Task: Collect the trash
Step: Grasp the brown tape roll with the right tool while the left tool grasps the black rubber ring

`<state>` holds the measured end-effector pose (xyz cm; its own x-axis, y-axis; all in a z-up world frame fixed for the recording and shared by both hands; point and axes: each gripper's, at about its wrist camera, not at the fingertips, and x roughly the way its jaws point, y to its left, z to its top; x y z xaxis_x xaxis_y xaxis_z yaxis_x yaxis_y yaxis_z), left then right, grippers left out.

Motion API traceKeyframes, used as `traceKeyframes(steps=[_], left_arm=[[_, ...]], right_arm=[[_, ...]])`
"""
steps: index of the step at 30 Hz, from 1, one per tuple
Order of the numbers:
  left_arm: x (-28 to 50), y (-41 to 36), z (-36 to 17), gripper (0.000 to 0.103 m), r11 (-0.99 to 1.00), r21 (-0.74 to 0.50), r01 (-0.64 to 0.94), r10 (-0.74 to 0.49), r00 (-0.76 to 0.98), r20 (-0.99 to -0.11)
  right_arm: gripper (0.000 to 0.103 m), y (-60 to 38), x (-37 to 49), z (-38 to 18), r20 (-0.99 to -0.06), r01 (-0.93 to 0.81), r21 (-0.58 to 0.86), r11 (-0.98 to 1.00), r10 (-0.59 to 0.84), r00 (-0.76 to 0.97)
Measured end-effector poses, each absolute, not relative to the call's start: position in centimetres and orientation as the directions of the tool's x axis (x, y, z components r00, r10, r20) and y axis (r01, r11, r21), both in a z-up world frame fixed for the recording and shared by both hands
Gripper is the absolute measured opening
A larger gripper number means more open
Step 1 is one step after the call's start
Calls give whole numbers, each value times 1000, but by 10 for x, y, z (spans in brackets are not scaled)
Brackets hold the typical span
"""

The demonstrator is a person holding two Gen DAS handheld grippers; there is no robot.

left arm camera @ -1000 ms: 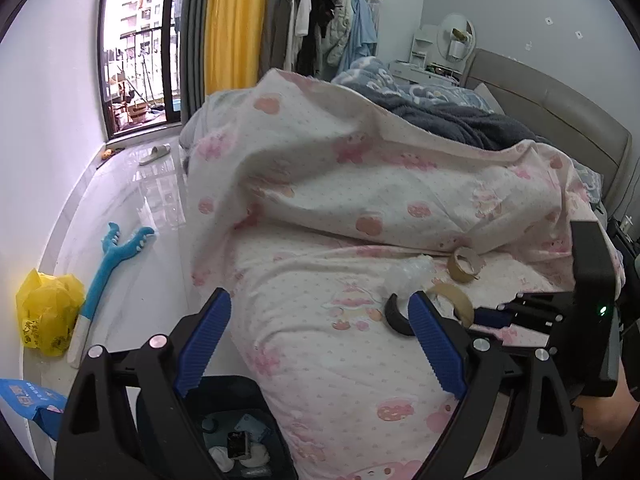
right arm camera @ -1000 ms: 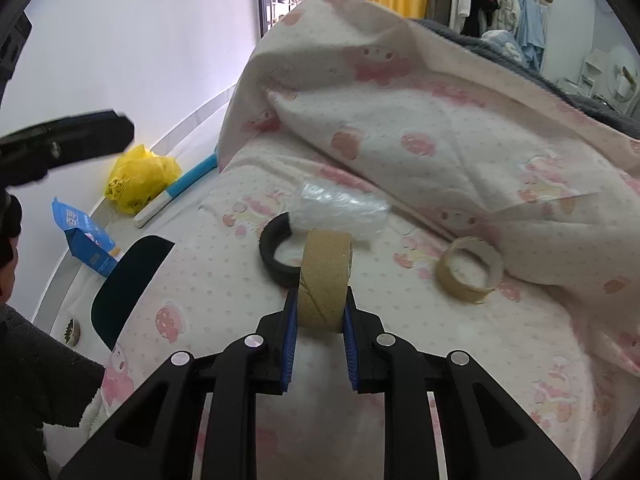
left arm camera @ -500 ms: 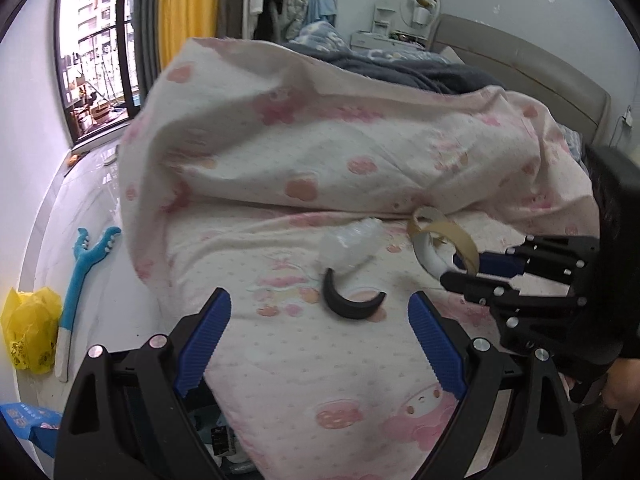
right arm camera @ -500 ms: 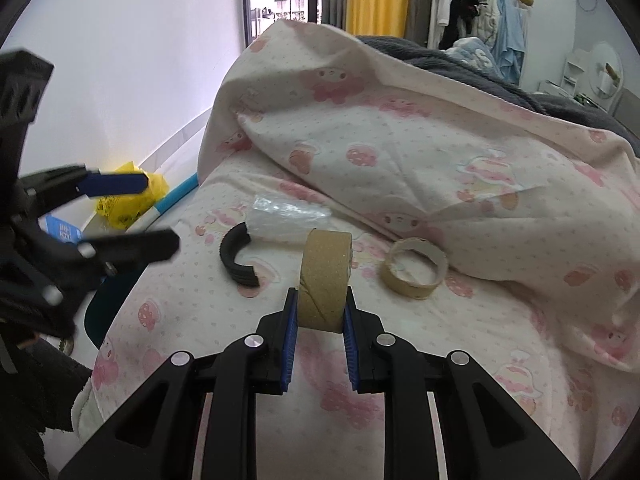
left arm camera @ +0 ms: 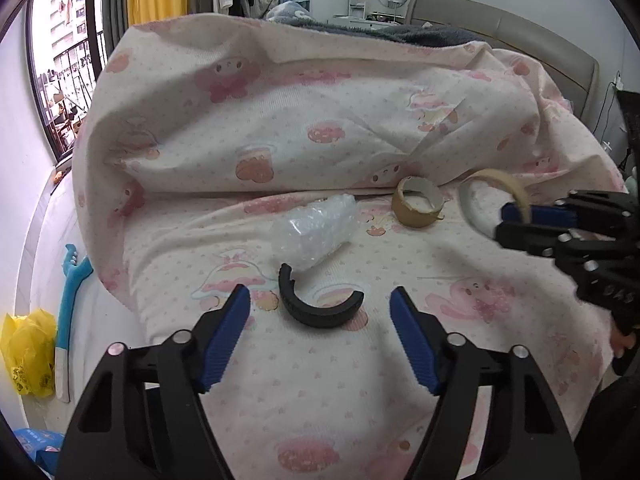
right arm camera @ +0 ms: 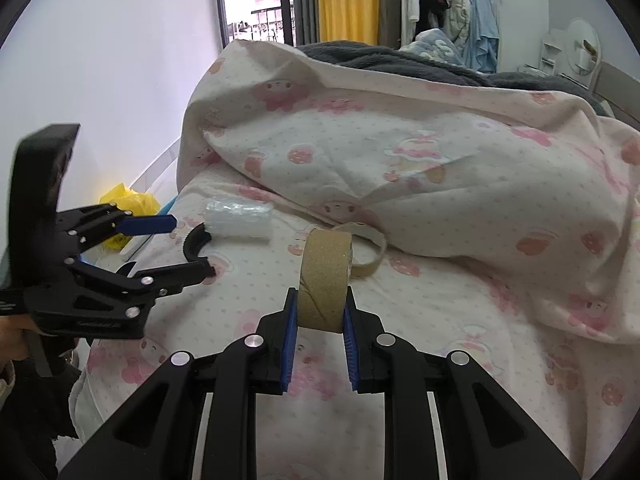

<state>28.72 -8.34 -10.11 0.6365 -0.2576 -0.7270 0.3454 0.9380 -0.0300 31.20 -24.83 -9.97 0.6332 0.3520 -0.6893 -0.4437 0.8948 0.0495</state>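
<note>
My left gripper [left arm camera: 320, 312] is open and hovers low over the bed, its fingers either side of a black curved plastic piece [left arm camera: 316, 308]. Just beyond lies a clear bubble-wrap roll [left arm camera: 316, 232], and further right an empty cardboard tape core [left arm camera: 418, 204]. My right gripper [right arm camera: 320, 320] is shut on another cardboard tape roll [right arm camera: 326, 280] and holds it upright above the bed; it shows at the right of the left wrist view [left arm camera: 500, 196]. In the right wrist view the black piece [right arm camera: 194, 246], the bubble wrap [right arm camera: 240, 222] and the left gripper [right arm camera: 188, 246] lie to the left.
A heaped pink-patterned duvet [left arm camera: 320, 112] rises behind the items. On the floor to the left are a yellow bag [left arm camera: 28, 352], a blue long-handled tool [left arm camera: 70, 292] and a blue box [left arm camera: 36, 446]. A headboard [left arm camera: 520, 36] stands at the back right.
My left gripper has swung from the bin at the bed's edge over onto the bed, up to the black piece. My right gripper has drawn back to the right with the tape roll.
</note>
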Motion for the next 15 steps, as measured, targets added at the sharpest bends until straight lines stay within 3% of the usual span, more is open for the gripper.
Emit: traceKeyframes(steps=[6, 15], left_arm=[[299, -84, -117, 54, 950, -53, 308, -244, 628, -739], [298, -79, -117, 48, 947, -110, 302, -284, 625, -727]], right_arm=[[21, -265, 310, -98, -683, -428, 59, 902, 349, 641], [21, -275, 312, -93, -673, -420, 81, 904, 361, 646]])
